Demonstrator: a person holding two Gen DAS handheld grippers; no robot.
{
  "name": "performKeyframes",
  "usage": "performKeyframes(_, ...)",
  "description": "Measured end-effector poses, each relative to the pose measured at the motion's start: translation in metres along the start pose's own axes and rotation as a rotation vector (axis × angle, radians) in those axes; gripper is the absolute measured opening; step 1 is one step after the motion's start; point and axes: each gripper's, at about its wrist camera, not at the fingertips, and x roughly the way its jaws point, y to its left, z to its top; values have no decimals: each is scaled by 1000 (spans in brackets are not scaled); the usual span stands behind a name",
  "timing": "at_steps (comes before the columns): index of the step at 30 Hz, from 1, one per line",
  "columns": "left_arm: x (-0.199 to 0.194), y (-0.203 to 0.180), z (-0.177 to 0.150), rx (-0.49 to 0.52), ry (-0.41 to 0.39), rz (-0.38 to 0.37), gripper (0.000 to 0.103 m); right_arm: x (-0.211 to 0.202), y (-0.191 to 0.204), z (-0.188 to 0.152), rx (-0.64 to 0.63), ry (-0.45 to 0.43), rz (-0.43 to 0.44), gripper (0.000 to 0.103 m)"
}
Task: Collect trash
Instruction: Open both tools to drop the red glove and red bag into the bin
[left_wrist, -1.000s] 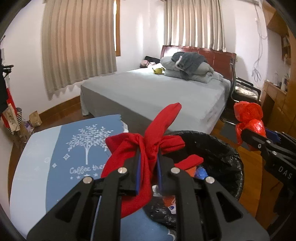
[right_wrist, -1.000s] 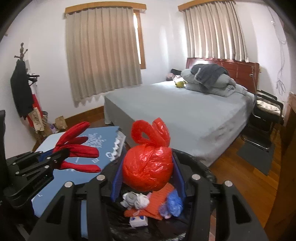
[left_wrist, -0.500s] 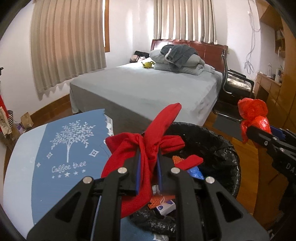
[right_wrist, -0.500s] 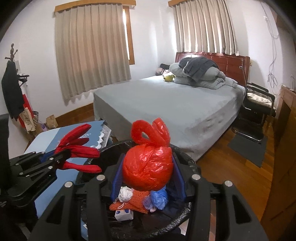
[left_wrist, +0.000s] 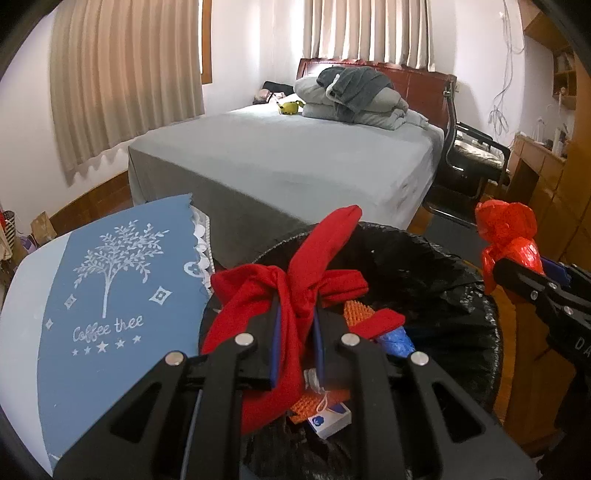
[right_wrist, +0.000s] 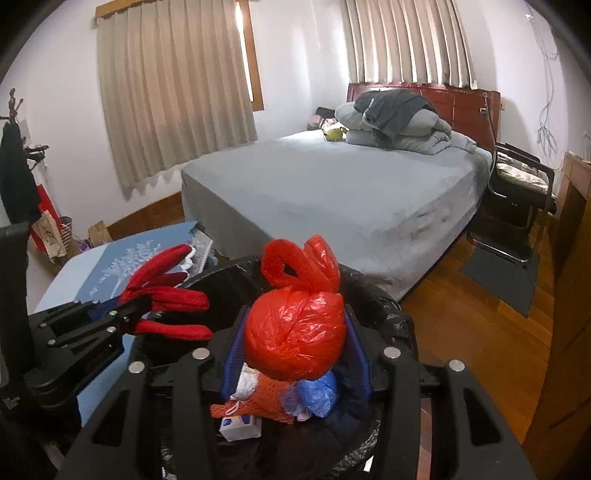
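Gripping a knotted red cloth, my left claw has its blue pads pressed tight against the bundle from both sides. I see loose ends of the cloth sticking up and out to the right above the fingertips. My right claw is clamped on a tied red plastic bag, which sits squarely between its blue pads with the bag's knotted loops poking up above them.

Both loads hang over the bin, a round one lined with a black bag (I can see its crinkled rim in both views). The cloth is over the bin's near left edge, and the red bag is over the middle. From the left camera, the right claw and its bag show at the bin's far right rim.

Down inside the bin I can make out an orange mesh piece, a crumpled blue bag, some white wadding and a small white box.

Just left of the bin is a table with a blue cloth printed with a white tree. Beyond lies a grey bed with folded bedding piled at its head.
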Motion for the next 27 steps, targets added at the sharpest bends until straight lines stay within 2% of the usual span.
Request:
performKeyframes(4, 13, 2, 2, -1, 11, -6, 14, 13, -4, 1, 5, 23, -4, 49)
performKeyframes(7, 20, 2, 3, -2, 21, -20, 19, 20, -6, 0, 3, 34, -3, 50)
performKeyframes(9, 23, 3, 3, 0, 21, -32, 28, 23, -6, 0, -1, 39, -4, 57)
performKeyframes(10, 24, 5, 3, 0, 21, -39, 45, 25, -6, 1, -1, 41, -6, 60)
performKeyframes(11, 24, 6, 3, 0, 15, -44, 56, 26, -7, 1, 0, 42, -9, 66)
performKeyframes(13, 20, 8, 3, 1, 0, -48, 59, 26, -9, 3, 9, 35, -23, 75)
performKeyframes(15, 16, 10, 4, 7, -10, -40, 65, 25, -10, 3, 16, 26, -26, 91)
performKeyframes(17, 11, 14, 5, 4, -20, -30, 75, 22, -9, 4, 19, 17, -33, 97)
performKeyframes(18, 7, 17, 6, 1, -25, -22, 78, 21, -9, 5, 18, 16, -33, 97)
performKeyframes(20, 0, 21, 7, -3, -35, -8, 90, 17, -7, 7, 19, 24, -27, 97)
performKeyframes(27, -33, 35, 6, -36, -64, 25, 95, -5, 11, 13, -10, 20, -6, 97)
